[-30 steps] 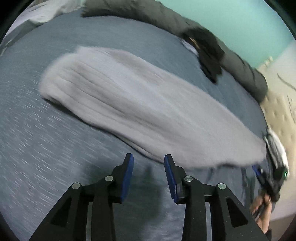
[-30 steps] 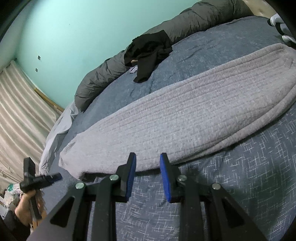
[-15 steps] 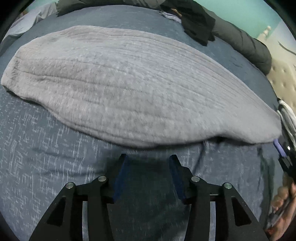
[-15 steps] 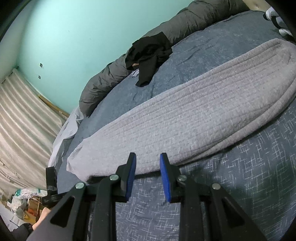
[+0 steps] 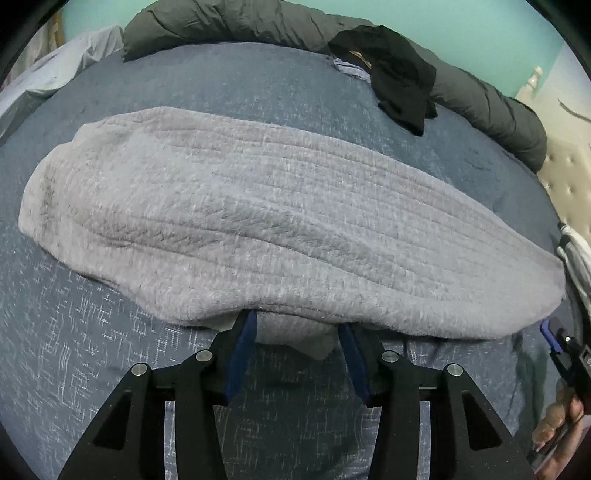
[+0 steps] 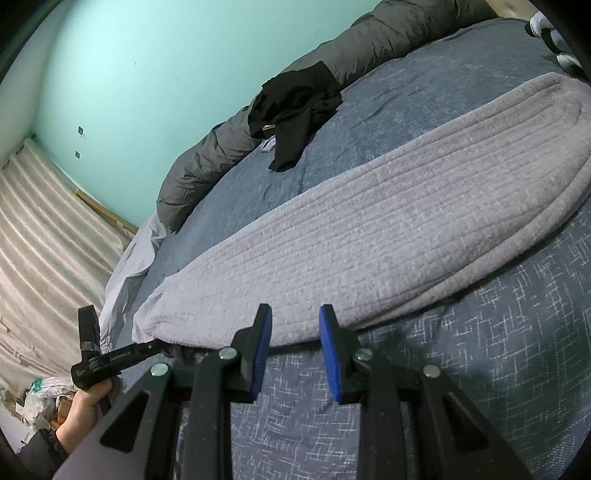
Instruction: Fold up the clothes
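Left gripper fingers wider, now straddling grey garment edge.

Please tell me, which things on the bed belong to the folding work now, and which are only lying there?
Belong to the job:
grey ribbed garment
left gripper
right gripper

Only lying there:
black clothing
dark grey duvet
blue bedcover

Blue patterned bedspread across most of both views. Along its far edge, rolled dark grey duvet. Draped over that, upper right of the left view, a crumpled black garment. Behind, turquoise wall; striped beige curtain at left of the right view.
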